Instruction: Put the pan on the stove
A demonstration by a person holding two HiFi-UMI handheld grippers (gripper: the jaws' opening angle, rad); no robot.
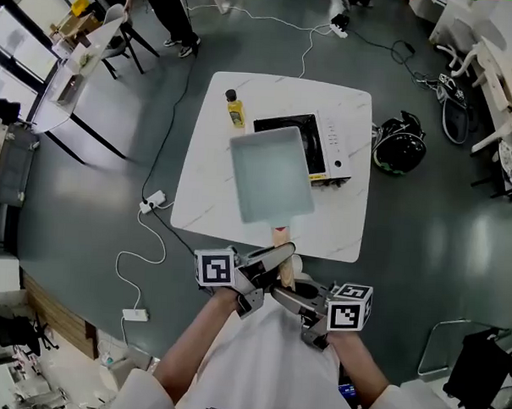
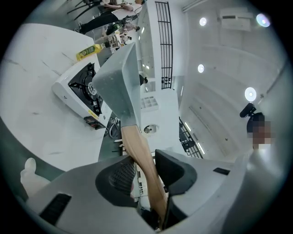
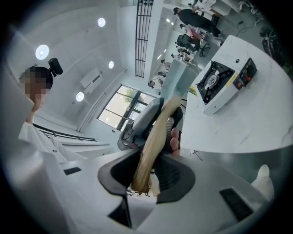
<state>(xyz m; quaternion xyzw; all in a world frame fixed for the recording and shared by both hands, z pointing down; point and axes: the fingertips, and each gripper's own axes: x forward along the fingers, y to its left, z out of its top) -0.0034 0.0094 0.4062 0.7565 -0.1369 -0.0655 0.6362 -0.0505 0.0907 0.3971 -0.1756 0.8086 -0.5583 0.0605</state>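
Note:
A square grey-blue pan [image 1: 270,175] with a wooden handle [image 1: 280,236] hangs above the white table [image 1: 207,201], its far corner over the portable stove [image 1: 328,141]. Both grippers hold the handle. My left gripper [image 1: 267,259] is shut on it nearer the pan, and my right gripper [image 1: 291,292] is shut on its end. The left gripper view shows the handle [image 2: 142,155] pinched between the pads of the left gripper [image 2: 147,170], with the pan [image 2: 116,80] tilted above the stove [image 2: 80,91]. In the right gripper view, the right gripper [image 3: 151,171] clamps the handle [image 3: 153,137].
A yellow bottle [image 1: 235,111] stands on the table just left of the stove. A power strip with cables [image 1: 152,202] lies on the floor at the left, a black bag [image 1: 400,145] at the right. Desks and chairs stand further back.

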